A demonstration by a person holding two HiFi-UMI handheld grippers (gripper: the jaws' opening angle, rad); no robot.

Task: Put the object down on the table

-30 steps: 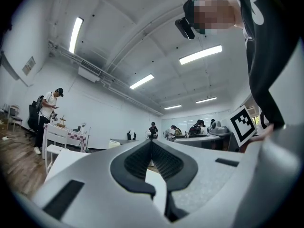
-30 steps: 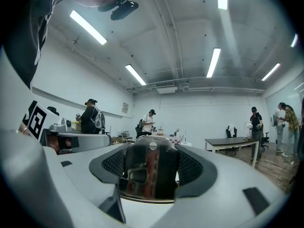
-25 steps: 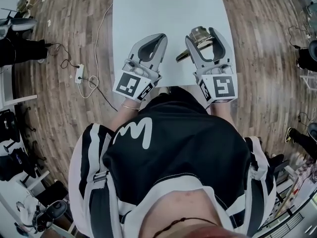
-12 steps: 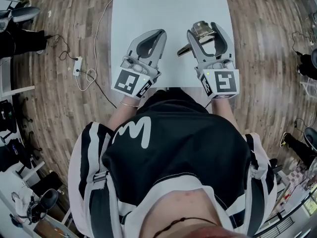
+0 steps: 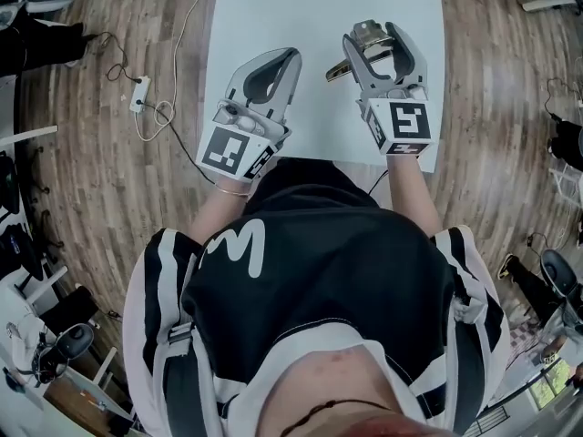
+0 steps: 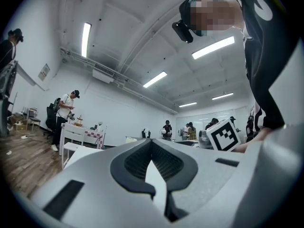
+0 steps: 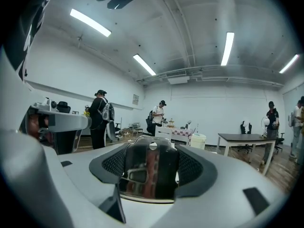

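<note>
Seen from above, a person stands at the near end of a white worktop (image 5: pixel 310 7) with a tool in each hand. Their dark shirt (image 5: pixel 319 271) hides the worktop's near edge and most of both forearms. The top of the frame cuts off the worktop's far end.

The metal object (image 5: pixel 368 31) is hard to make out from above, because the right tool (image 5: pixel 373 36) covers most of it. Only a shiny plate shows, with a brassy stub (image 5: pixel 335 70) poking toward the worktop's middle. In the right gripper view the object (image 7: pixel 149 172) is a dark, mirror-like plate with a small hole near its top, and it fills the gap between the jaws.

The right tool is clamped on this plate, over the worktop's right side. I cannot tell whether the object touches the worktop.

The left tool (image 5: pixel 291 55) is over the worktop's left side. Its jaw tips are together, with nothing between them.
</note>
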